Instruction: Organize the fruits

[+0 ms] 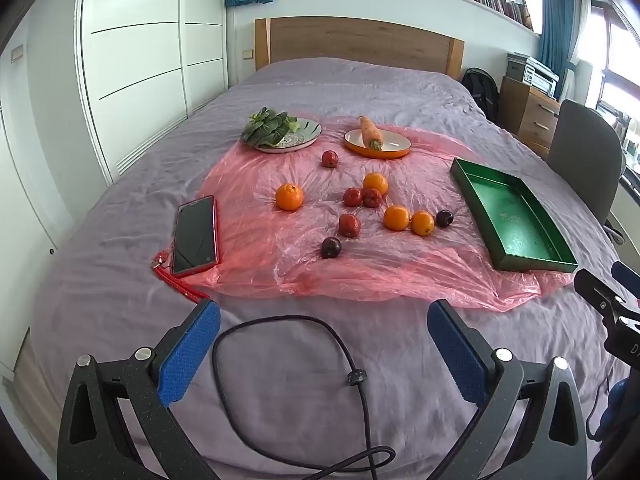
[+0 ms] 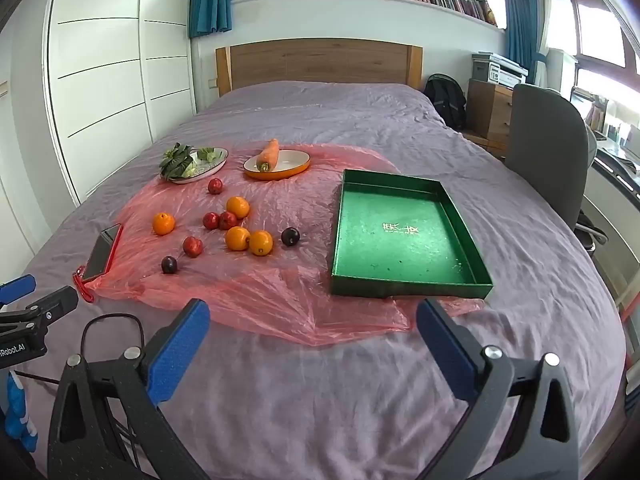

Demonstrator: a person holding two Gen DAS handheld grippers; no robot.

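Nothing sorted yet, by the look of it — green tray [image 2: 404, 240] bare inside, sitting on the right part of the pink plastic sheet [image 2: 256, 288], every fruit loose on the sheet to the tray's left. Counted in left wrist view: 4 oranges — one alone near the phone [image 1: 289, 197], one further back [image 1: 375, 183], a touching pair [image 1: 396, 218] [image 1: 422, 223]. 4 red fruits, prob. small apples — one far back nr the plates [image 1: 329, 158], two touching mid-cluster [image 1: 352, 196] [image 1: 372, 197], one nearer [image 1: 349, 225]. 2 dark plums — one just beside the orange pair, closest to the tray [image 1: 444, 218], one at the near edge of the cluster [image 1: 331, 247]. So 10 fruits left to move, 0 done. Not fruit, likely to stay put: 1 carrot [image 1: 370, 133] on the orange-rimmed dish [image 1: 396, 148], 1 bunch of greens [image 1: 268, 126] on the patterned plate [image 1: 308, 134]. Also 1 phone in red case [image 1: 195, 236] at the sheet's left edge, black cable [image 1: 280, 360] looped on the purple bedspread [image 2: 340, 400]. Left gripper [image 1: 324, 344] spread wide, nothing held, low over the bedspread well short of the fruit. Right gripper [image 2: 312, 344] likewise wide apart & empty, near the tray's front edge. Whole job ahead, judging from this.
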